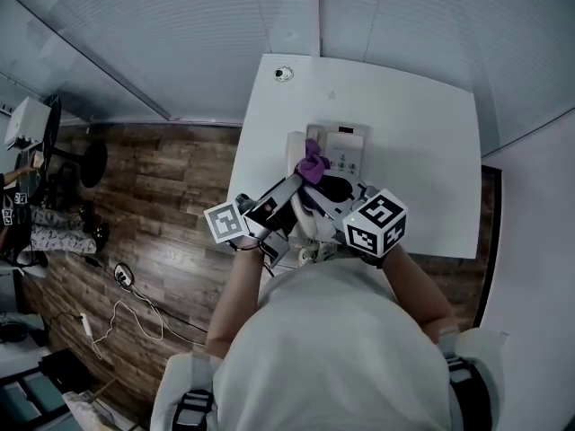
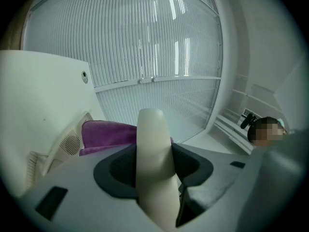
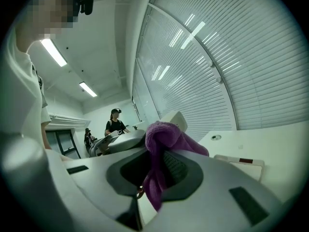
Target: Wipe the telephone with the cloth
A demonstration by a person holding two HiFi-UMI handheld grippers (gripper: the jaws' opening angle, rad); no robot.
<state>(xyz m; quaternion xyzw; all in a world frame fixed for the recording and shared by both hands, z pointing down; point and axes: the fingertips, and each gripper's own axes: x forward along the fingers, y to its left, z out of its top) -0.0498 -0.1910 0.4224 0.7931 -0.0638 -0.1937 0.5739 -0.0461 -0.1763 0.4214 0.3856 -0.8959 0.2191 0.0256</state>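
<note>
purple cloth [image 3: 163,138] is pinched in the right tongs [image 3: 159,175], with a bunched fold standing above the pads and a tail hanging below. cream plastic, the handset [image 2: 152,149], is clamped across its middle by the left tongs [image 2: 153,166] and is held off the base [image 1: 346,147], which lies on the white counter [image 1: 422,124] just beyond both tools. in the head view the cloth is seen right against the upper part of the handset, so the step in hand is judged to be the wiping of the lifted handset. for this to be done well, the handset should be held steady and firm, since smooth plastic gripped at its waist may twist when pushed from one side. the strokes are best run along its length, from the clamped middle out to the end, with light pressure only. the bunched fold, not the bare pads, should be set between the right tongs and the plastic, or the surface will be scraped and not cleaned. the part under the left pads cannot be reached in this hold, so a regrip may be needed. whether a cord runs to the base cannot be made out; if one does, it should be spared any tugging.
</note>
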